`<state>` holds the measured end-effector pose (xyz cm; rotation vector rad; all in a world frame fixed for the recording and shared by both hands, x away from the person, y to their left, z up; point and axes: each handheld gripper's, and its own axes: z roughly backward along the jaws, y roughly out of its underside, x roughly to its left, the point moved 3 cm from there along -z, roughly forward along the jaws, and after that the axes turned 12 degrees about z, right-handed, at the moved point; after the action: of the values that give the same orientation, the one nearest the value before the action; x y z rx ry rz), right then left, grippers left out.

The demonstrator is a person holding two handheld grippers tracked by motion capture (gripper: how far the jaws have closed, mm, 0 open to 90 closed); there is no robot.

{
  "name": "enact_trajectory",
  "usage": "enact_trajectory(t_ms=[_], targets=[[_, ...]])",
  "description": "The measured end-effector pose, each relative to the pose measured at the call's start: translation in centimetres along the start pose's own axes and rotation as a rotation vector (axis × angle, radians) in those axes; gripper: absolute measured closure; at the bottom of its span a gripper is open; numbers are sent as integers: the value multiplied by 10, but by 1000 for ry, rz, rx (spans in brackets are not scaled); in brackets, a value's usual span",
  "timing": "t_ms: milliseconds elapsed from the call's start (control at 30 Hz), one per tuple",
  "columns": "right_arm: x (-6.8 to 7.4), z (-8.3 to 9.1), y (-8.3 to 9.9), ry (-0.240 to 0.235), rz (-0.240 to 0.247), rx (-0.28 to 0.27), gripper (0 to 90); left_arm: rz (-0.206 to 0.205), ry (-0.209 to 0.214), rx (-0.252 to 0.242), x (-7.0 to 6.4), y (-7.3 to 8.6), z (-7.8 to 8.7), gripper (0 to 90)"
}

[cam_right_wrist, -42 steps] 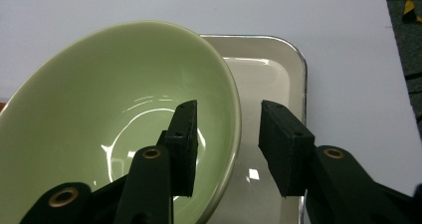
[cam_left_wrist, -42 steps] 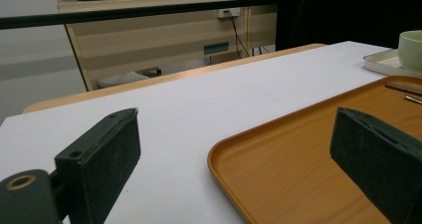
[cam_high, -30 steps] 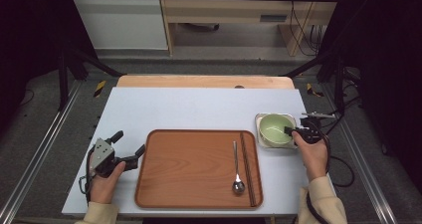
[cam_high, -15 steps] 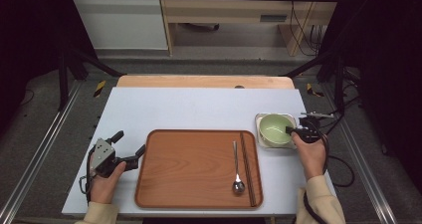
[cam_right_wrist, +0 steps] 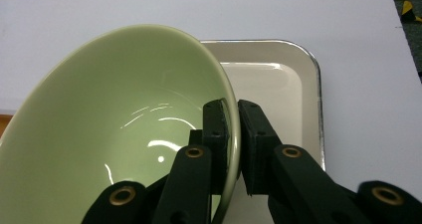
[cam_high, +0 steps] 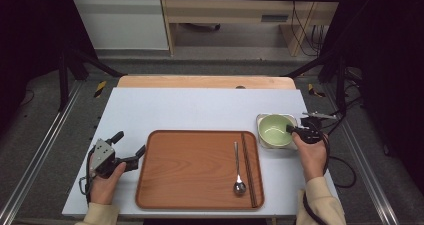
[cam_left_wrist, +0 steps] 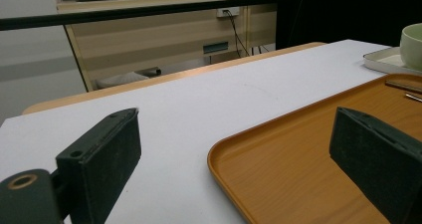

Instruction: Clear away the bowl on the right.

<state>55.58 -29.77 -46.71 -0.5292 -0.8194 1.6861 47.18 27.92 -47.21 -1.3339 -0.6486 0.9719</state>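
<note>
A pale green bowl (cam_high: 274,130) (cam_right_wrist: 119,129) sits on a small white tray (cam_high: 264,143) (cam_right_wrist: 278,79) at the table's right. My right gripper (cam_high: 291,129) (cam_right_wrist: 233,139) is shut on the bowl's rim, one jaw inside and one outside. The bowl looks tilted in the right gripper view. A large brown wooden tray (cam_high: 190,170) (cam_left_wrist: 298,159) lies at the front centre, carrying a metal spoon (cam_high: 238,172) and dark chopsticks (cam_high: 248,167). My left gripper (cam_high: 129,150) (cam_left_wrist: 239,179) stands open at the brown tray's left edge, one jaw over the tray, nothing between the jaws.
The white table top (cam_high: 200,105) has bare room behind the trays. A wooden strip (cam_high: 205,81) runs along its far edge. Cables trail from the right gripper off the table's right side. Furniture and dark frame posts stand beyond the table.
</note>
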Motion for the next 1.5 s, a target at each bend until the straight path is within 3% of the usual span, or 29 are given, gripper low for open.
enact_trajectory(t_ms=[300, 700, 1067, 1500], targets=[[3, 5, -4, -30, -6, -43, 832, -2, 5, -1, -1, 0, 0, 57], [18, 18, -15, -52, 45, -84, 831, -4, 6, -5, 0, 0, 0, 54], [52, 22, -23, -134, 103, -88, 831, -4, 6, -7, 0, -1, 1, 54], [98, 14, -23, -229, 179, -63, 831, -4, 7, -10, 1, -2, 1, 54]])
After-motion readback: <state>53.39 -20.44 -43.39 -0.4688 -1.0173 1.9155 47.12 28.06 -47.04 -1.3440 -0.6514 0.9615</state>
